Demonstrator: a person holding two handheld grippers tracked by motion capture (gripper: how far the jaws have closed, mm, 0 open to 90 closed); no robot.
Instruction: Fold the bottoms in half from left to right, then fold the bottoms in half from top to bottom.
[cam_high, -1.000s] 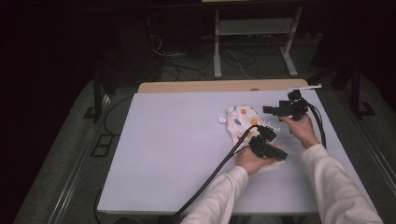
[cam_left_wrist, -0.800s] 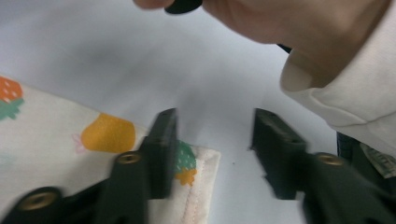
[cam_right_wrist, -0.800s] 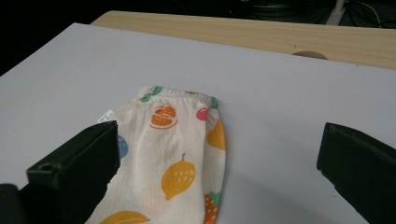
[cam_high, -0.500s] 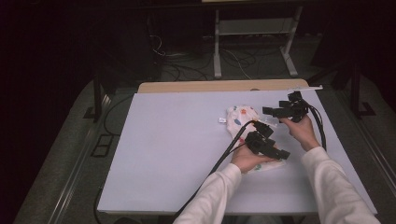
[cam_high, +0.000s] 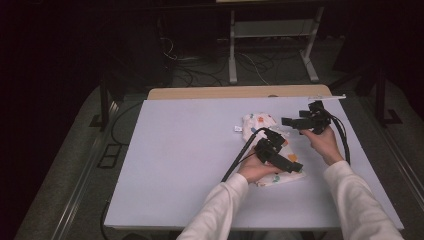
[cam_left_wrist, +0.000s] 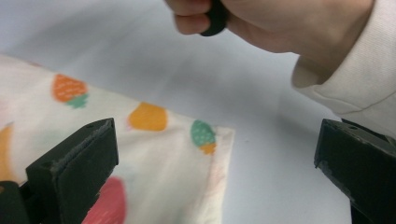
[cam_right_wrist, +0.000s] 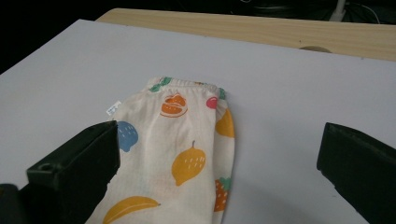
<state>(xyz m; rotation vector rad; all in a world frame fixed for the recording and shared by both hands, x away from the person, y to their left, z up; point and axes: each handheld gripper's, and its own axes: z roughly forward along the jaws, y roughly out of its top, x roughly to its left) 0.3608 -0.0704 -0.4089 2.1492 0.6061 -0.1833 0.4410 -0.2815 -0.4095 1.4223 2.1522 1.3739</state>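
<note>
Left claw (cam_high: 285, 145) has just been opening its 2 jaws and now stands wide, hovering over the near end of the folded cream cloth garment printed with coloured fruit (cam_high: 262, 131), whose corner lies between the jaws, unpressed. That garment lies flat on the pale grey worktop (cam_high: 190, 150), right of its middle. Right claw (cam_high: 295, 121) is also spread wide, empty, just beside the garment's far right edge. Beyond the worktop's far edge runs a strip of light wood (cam_high: 220, 92).
</note>
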